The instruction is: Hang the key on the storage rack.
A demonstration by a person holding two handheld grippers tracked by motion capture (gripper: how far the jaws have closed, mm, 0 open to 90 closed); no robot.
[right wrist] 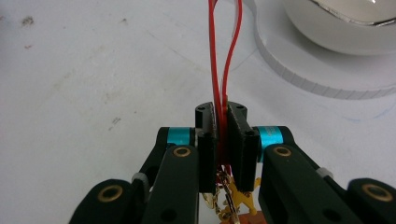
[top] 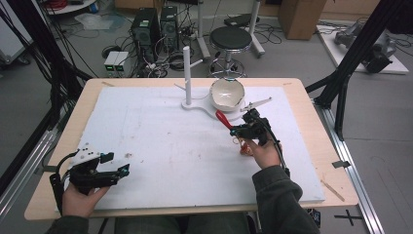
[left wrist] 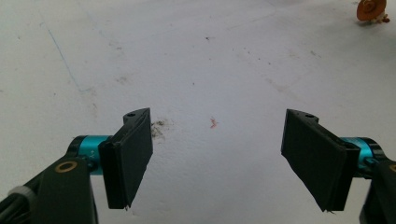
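Note:
My right gripper [top: 242,129] [right wrist: 223,135] is shut on a red cord loop [top: 223,118] [right wrist: 225,56]. The loop sticks out past the jaws toward a white bowl [top: 226,92] [right wrist: 345,23]. A gold and orange charm [top: 244,147] [right wrist: 236,200] dangles from the cord below the jaws, just above the white board [top: 160,146]. At the board's near left corner my left gripper [top: 117,163] [left wrist: 217,158] stands open, nothing between its jaws, low over the bare board. The charm [left wrist: 371,9] appears far off in the left gripper view.
The bowl sits on the flat base [right wrist: 317,74] of a white stand, whose upright post [top: 187,73] rises to its left at the board's far edge. A thin white arm [top: 258,103] sticks out right of the bowl. A stool [top: 230,39] stands behind the table.

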